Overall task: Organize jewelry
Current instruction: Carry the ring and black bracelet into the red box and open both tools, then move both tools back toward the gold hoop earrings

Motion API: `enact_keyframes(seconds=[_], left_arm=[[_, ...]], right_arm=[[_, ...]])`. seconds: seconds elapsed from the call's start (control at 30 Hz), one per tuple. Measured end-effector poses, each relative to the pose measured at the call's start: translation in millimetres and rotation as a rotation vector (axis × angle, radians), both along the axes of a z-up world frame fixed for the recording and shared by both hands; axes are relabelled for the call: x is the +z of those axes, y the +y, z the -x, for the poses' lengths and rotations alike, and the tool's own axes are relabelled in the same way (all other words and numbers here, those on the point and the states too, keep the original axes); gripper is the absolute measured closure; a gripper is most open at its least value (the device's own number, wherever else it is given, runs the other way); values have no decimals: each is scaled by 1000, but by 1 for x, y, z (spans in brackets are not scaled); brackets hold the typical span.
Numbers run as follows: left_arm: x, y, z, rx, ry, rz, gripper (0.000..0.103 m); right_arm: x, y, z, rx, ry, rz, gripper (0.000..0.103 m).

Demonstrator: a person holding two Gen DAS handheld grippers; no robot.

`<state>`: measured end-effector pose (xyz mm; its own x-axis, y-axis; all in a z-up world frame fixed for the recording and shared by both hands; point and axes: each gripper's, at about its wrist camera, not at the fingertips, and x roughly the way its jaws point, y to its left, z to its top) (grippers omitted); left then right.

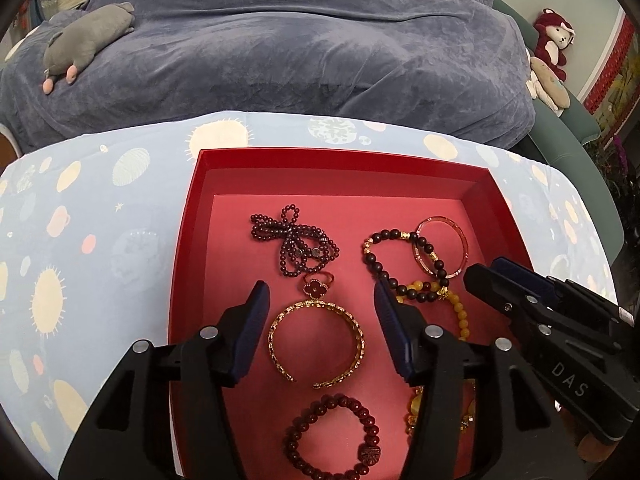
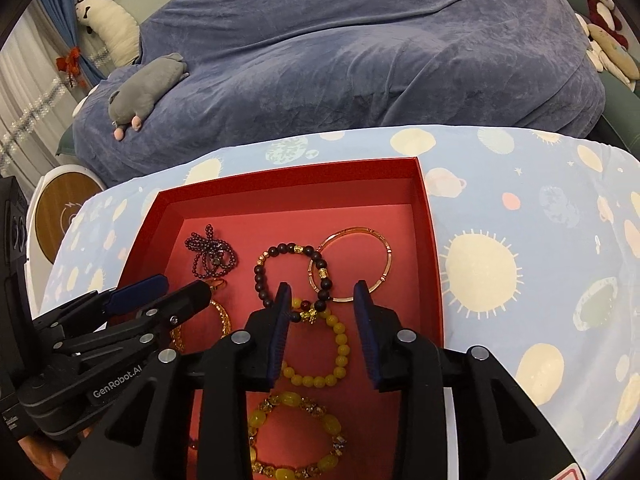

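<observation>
Both tongs spread, pinching nothing. Between left tongs [image 1: 320, 296]: gold bangle [image 1: 316, 342], lying flat, likely next to pick. Between right tongs [image 2: 322, 294]: yellow bead bracelet [image 2: 320, 348]. Beyond: dark bead bracelet [image 2: 292, 276], thin bangle [image 2: 350, 264], all inside red box [image 1: 344, 160], probably gathered there for sorting.

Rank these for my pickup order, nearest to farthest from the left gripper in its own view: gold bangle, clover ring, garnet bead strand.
From the left gripper:
1. gold bangle, between the fingers.
2. clover ring, just beyond.
3. garnet bead strand, farther back.
</observation>
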<state>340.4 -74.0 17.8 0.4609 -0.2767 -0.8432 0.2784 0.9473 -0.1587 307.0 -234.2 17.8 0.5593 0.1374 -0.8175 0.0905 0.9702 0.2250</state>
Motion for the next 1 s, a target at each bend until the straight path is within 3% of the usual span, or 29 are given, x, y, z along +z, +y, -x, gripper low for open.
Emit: enact_keyframes(seconds=[0.07,1.0], left_arm=[[3,2,6,8,-13,-4,43],[46,26,119,53,-56,-10,43]], right_arm=[[3,1,6,4,-4,1,67],[48,15,122,-15,-32,-1,63]])
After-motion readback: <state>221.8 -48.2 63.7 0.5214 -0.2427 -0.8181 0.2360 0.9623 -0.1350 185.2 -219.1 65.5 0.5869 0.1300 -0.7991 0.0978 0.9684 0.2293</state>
